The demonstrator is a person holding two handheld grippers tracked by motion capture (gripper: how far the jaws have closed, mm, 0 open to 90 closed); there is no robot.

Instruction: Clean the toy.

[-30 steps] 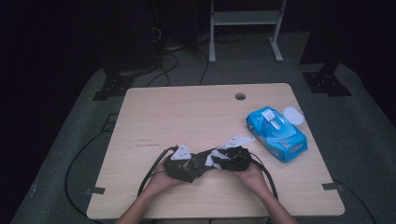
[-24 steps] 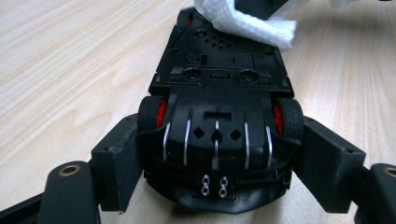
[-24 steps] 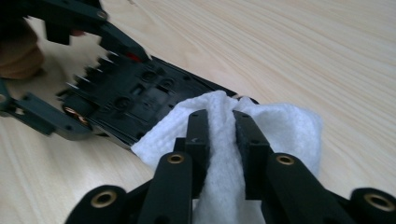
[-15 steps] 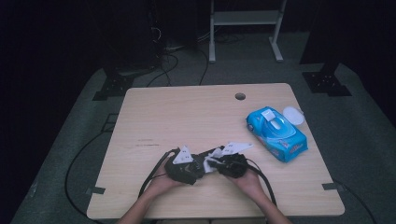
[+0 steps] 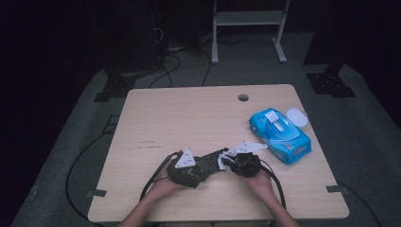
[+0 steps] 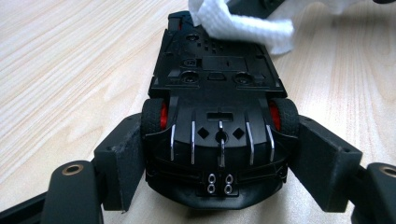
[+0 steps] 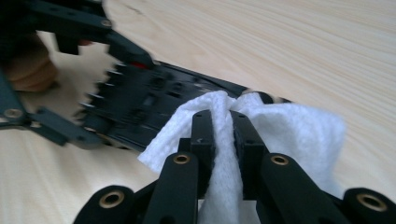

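Observation:
A black toy car (image 6: pixel 217 107) with red wheel hubs lies upside down, its underside facing up. My left gripper (image 6: pixel 219 158) is shut on its rear end, one jaw pressed against each side by the wheels. My right gripper (image 7: pixel 223 123) is shut on a white wipe (image 7: pixel 275 126), which touches the far end of the car's underside (image 7: pixel 140 100). In the high view both grippers meet near the table's front edge, the left gripper (image 5: pixel 198 168) beside the right gripper (image 5: pixel 231 161), with the car (image 5: pixel 210 163) and the wipe (image 5: pixel 226 158) between them.
A blue pack of wet wipes (image 5: pixel 280 135) lies at the table's right side, with a white lid (image 5: pixel 298 116) beside it. A round cable hole (image 5: pixel 243 97) sits near the far edge. Black cables trail off the front of the wooden table (image 5: pixel 189 118).
Both hands and grippers have shifted slightly left and toward the front edge. The wipe stays against the car's underside.

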